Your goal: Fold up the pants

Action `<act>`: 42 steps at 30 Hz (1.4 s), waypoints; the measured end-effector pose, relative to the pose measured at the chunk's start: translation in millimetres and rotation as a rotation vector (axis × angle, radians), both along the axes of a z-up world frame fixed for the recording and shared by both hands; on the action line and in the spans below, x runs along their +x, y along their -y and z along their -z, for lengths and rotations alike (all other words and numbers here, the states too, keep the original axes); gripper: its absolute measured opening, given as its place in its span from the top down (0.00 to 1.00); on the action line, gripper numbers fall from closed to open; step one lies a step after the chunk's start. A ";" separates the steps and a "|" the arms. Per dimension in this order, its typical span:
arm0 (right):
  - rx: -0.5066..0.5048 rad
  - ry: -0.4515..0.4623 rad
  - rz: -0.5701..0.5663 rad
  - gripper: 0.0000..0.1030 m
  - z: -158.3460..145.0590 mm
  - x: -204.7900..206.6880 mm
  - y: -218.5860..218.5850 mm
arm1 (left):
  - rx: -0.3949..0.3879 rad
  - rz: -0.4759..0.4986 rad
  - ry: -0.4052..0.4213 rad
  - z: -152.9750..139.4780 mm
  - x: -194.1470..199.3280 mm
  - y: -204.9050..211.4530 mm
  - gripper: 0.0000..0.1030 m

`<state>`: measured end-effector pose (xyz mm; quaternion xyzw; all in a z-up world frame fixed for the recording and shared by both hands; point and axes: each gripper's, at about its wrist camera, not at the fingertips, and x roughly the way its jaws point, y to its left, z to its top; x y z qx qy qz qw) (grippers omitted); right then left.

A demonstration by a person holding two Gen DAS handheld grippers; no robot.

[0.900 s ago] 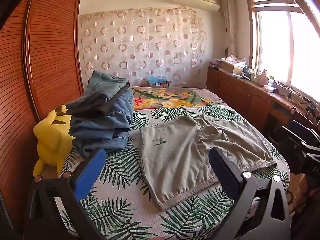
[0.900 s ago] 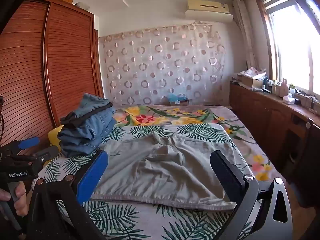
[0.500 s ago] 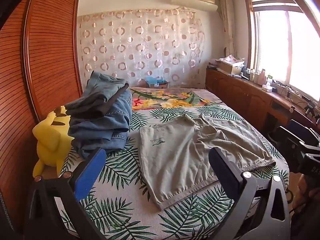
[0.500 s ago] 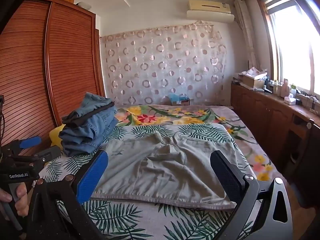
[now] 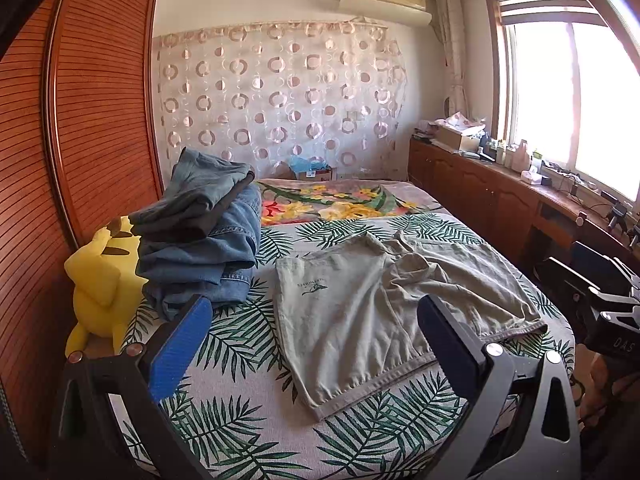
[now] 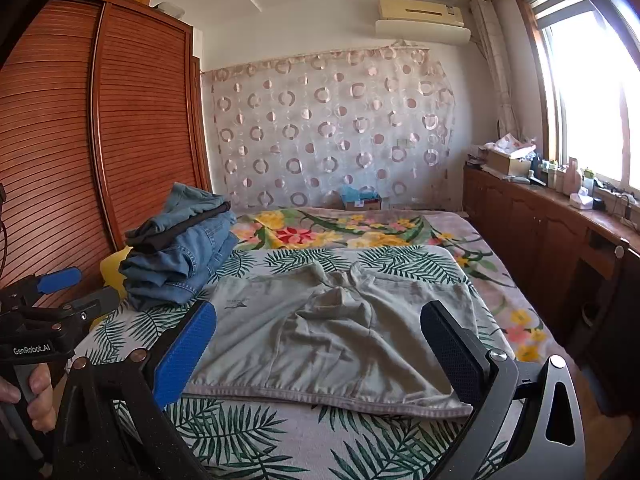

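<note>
left wrist view: the left gripper (image 5: 316,344) hovers over the bed (image 5: 224,420) with its jaws spread wide, nothing between them. the grey pants (image 5: 372,320) lie spread flat at about 1 o'clock from it, a stack of folded jeans (image 5: 200,252) at 11 o'clock.

right wrist view: the right gripper (image 6: 320,344) is likewise wide apart and empty, the pants straight ahead at 12 o'clock, the jeans at 10 o'clock.

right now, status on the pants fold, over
Left gripper and right gripper open, empty, above the bed. Grey pants spread flat, unfolded. Stack of jeans beside them, apart from them.
</note>
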<state>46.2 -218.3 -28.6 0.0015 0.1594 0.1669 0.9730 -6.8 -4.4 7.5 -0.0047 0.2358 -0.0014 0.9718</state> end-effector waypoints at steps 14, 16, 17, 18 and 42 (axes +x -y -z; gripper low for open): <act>-0.002 0.007 0.004 0.01 0.0 -1.5 -1.8 | 0.002 -0.001 0.005 -3.6 -2.6 3.1 0.00; -0.002 0.007 0.004 0.01 0.0 -1.7 -1.7 | 0.002 -0.001 0.005 -3.2 -2.4 2.7 0.00; -0.002 0.007 0.003 0.01 0.0 -1.6 -1.8 | 0.002 -0.002 0.005 -4.2 -2.9 3.0 0.00; -0.002 0.007 0.003 0.01 0.0 -1.7 -1.8 | 0.003 -0.003 0.006 -3.5 -2.8 3.2 0.00; 0.001 0.019 0.006 0.01 -0.8 -3.8 0.4 | 0.003 0.002 0.012 -7.8 -4.1 6.5 0.00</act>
